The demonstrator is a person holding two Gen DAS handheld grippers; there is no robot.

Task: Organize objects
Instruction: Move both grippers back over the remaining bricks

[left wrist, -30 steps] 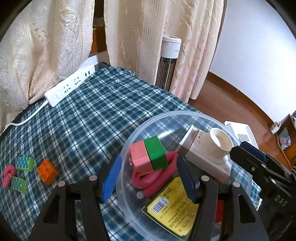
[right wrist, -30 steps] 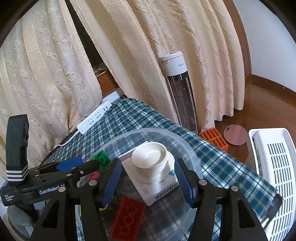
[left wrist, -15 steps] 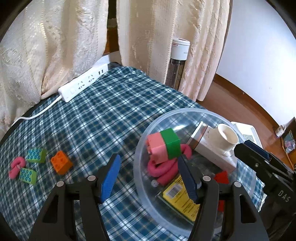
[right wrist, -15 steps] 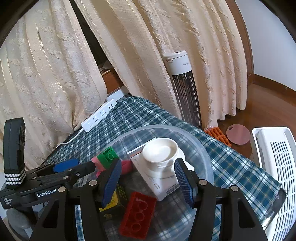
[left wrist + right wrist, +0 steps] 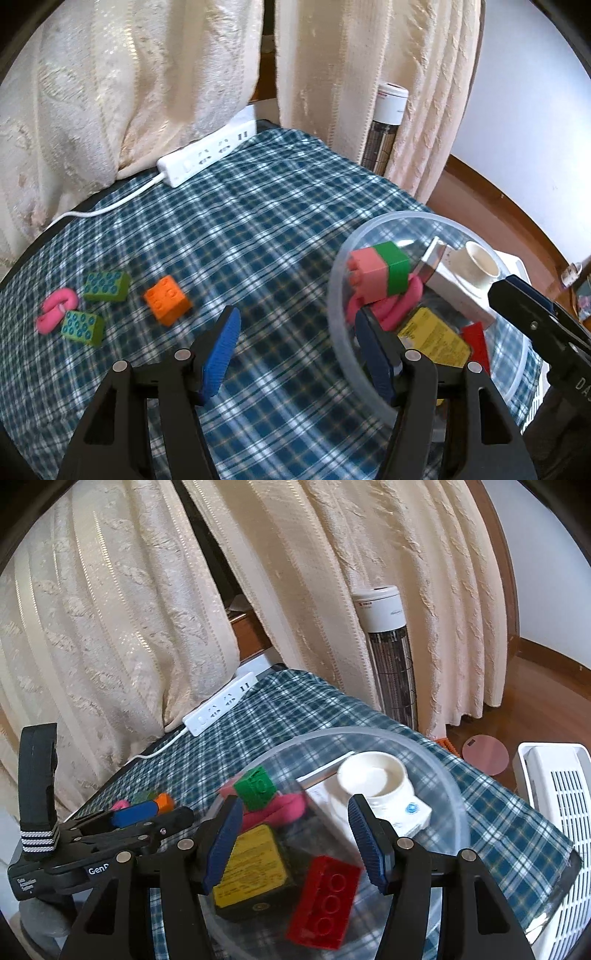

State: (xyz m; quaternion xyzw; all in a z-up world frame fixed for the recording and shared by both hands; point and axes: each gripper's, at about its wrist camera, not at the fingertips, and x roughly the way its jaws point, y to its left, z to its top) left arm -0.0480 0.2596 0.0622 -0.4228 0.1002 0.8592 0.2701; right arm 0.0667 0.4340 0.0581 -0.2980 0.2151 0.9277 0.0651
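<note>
A clear plastic bowl stands on the checked cloth at the right. Inside lie a pink-and-green block, a pink loop, a yellow packet, a red brick and a white cup on a white box. Left of the bowl, an orange brick, two green bricks and another pink loop lie loose on the cloth. My left gripper is open and empty above the cloth, its right finger at the bowl's rim. My right gripper hangs open and empty over the bowl.
A white power strip with its cord lies at the cloth's far edge under cream curtains. Behind the table's far corner stands a tower heater. A white slatted appliance sits on the wooden floor to the right of the table.
My left gripper has swung left, off the bowl and toward the loose bricks. My right gripper has drawn back slightly, so the cup now sits beyond its fingers and the red brick shows more.
</note>
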